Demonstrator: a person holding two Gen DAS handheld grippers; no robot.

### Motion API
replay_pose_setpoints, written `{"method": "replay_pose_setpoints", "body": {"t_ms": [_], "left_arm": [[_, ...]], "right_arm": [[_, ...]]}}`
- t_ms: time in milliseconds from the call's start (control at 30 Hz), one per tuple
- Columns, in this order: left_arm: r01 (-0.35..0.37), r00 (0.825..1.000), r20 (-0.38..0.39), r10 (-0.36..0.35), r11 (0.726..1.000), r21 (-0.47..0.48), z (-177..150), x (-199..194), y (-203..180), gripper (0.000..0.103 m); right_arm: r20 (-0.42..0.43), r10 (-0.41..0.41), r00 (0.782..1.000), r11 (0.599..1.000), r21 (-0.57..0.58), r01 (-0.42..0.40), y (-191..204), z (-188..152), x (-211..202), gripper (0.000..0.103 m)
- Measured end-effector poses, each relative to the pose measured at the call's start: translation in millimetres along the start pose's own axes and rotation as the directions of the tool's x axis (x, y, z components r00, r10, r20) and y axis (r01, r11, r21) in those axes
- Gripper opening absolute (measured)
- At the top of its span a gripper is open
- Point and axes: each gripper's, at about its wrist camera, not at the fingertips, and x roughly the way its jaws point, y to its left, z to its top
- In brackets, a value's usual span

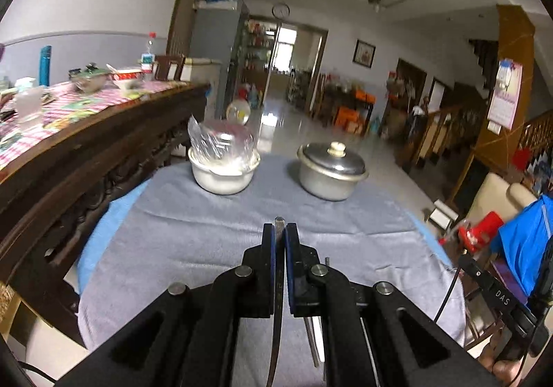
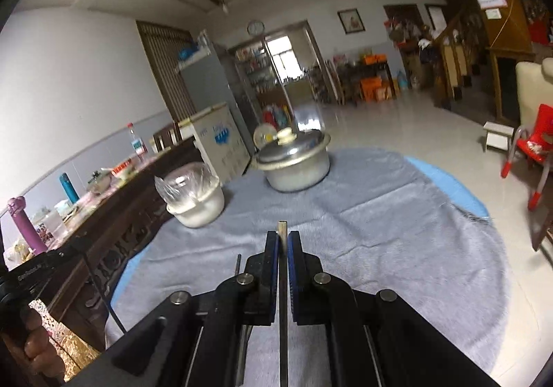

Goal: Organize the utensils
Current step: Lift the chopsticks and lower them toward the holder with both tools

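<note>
i see soft indoor daylight from the far doorway (image 1: 286, 41), glare streaking the glossy floor (image 1: 276, 117), heavy fisheye bending with black corners, slight motion smear on distant furniture, faint shadows on the grey cloth (image 2: 380, 231)

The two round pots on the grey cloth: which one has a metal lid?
The grey metal pot with the cream knob; the white pot is covered only by clear plastic wrap.
</note>
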Motion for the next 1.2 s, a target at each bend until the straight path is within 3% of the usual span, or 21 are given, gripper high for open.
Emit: {"method": "replay_pose_setpoints", "body": {"t_ms": [267,633,967,1200], "left_arm": [[0.007,0.999,0.039,-0.006,1.000,-0.029,-16.9,-45.5,1.1,0.006],[0.071,0.986,0.153,-0.061,0.995,-0.063,-0.7,-106.0,-9.8,0.006],[0.164,0.961,0.231,-0.149,0.985,-0.049,13.4,-145.4,-28.2,0.006],[0.152,0.969,0.204,-0.137,0.987,-0.059,3.8,-130.1,-30.4,0.006]], "right_arm": [[0.108,0.012,0.994,1.000,-0.011,-0.011,12.5,-1.2,-66.4,0.006],[0.262,0.064,0.963,0.995,-0.093,-0.040,50.0,17.4,-136.4,0.006],[0.299,0.140,0.944,0.983,-0.159,-0.095,78.5,24.3,-176.0,0.006],[0.279,0.179,0.943,0.975,-0.176,-0.133,88.9,19.3,-181.8,0.006]]}}
